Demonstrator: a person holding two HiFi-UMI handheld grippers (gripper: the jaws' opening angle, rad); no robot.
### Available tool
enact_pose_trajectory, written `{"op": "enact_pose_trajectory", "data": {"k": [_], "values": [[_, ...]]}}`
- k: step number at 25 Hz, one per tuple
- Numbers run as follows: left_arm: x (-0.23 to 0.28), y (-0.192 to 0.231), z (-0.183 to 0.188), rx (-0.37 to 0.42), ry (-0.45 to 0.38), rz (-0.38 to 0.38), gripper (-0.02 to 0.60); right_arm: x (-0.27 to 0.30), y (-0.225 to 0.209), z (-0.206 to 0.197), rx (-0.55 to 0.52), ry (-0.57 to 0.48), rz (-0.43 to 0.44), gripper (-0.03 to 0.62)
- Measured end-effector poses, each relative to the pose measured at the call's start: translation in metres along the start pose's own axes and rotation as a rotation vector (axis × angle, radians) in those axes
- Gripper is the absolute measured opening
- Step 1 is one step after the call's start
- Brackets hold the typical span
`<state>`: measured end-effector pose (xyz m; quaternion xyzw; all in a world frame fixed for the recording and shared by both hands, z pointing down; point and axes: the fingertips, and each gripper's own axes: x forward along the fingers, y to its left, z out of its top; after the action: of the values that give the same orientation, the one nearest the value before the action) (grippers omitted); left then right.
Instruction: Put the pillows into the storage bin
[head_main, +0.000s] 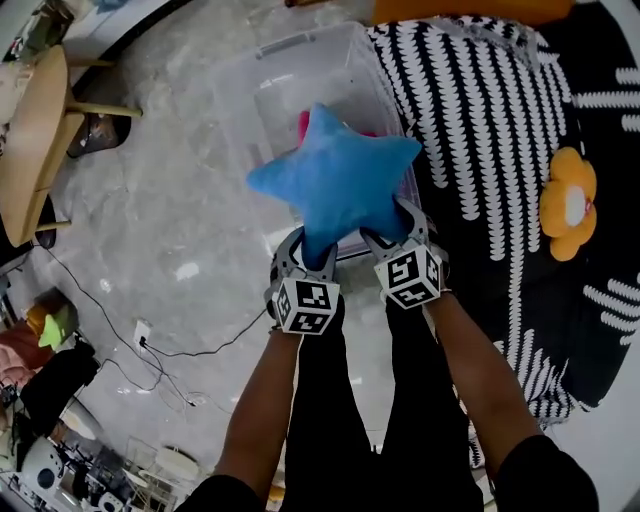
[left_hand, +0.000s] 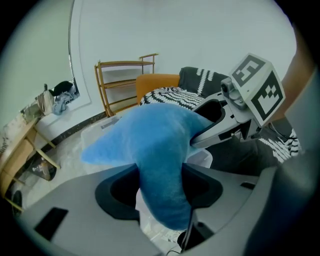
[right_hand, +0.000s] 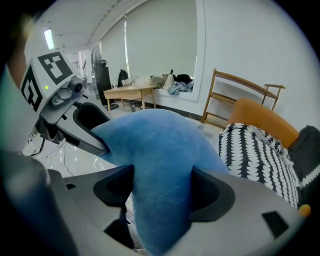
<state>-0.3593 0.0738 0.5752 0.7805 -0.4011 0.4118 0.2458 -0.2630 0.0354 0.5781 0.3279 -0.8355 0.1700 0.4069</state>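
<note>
A blue star-shaped pillow (head_main: 338, 178) hangs in the air over the near side of a clear plastic storage bin (head_main: 270, 75) on the floor. My left gripper (head_main: 312, 250) is shut on the star's lower left arm (left_hand: 160, 185), and my right gripper (head_main: 388, 232) is shut on its lower right arm (right_hand: 160, 200). In each gripper view the plush fills the gap between the jaws. Something pink (head_main: 303, 122) shows inside the bin behind the star. An orange flower-shaped pillow (head_main: 568, 203) lies on the black-and-white patterned cover (head_main: 480, 110) at the right.
A wooden table (head_main: 30, 140) stands at the left, with cables (head_main: 150, 345) trailing over the marble floor. A wooden rack (left_hand: 122, 82) and an orange cushion (left_hand: 155, 85) stand by the far wall. The person's legs (head_main: 400, 430) are below the grippers.
</note>
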Motion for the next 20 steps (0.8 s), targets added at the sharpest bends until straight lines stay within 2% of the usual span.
{"op": "enact_pose_trajectory", "data": {"k": [2, 4, 6, 7, 9, 13, 20], "values": [[0.01, 0.009, -0.01, -0.02, 0.007, -0.023, 0.278, 0.016, 0.001, -0.004, 0.014, 0.018, 0.006, 0.377], [0.019, 0.017, -0.019, -0.028, 0.013, -0.016, 0.313, 0.03, -0.001, -0.016, 0.017, 0.059, 0.004, 0.433], [0.02, 0.026, -0.026, -0.055, 0.018, 0.003, 0.313, 0.036, 0.003, -0.026, 0.014, 0.105, 0.019, 0.547], [0.017, 0.03, -0.029, -0.074, 0.02, 0.006, 0.318, 0.036, 0.007, -0.028, 0.012, 0.118, 0.028, 0.566], [0.011, 0.035, -0.033, -0.086, 0.021, 0.005, 0.318, 0.032, 0.014, -0.027, 0.009, 0.124, 0.032, 0.569], [0.004, 0.037, -0.035, -0.062, 0.009, 0.003, 0.318, 0.026, 0.02, -0.027, 0.027, 0.112, 0.012, 0.569], [0.007, 0.031, -0.018, 0.009, -0.013, -0.03, 0.317, 0.012, 0.015, -0.019, 0.058, 0.065, -0.028, 0.569]]}}
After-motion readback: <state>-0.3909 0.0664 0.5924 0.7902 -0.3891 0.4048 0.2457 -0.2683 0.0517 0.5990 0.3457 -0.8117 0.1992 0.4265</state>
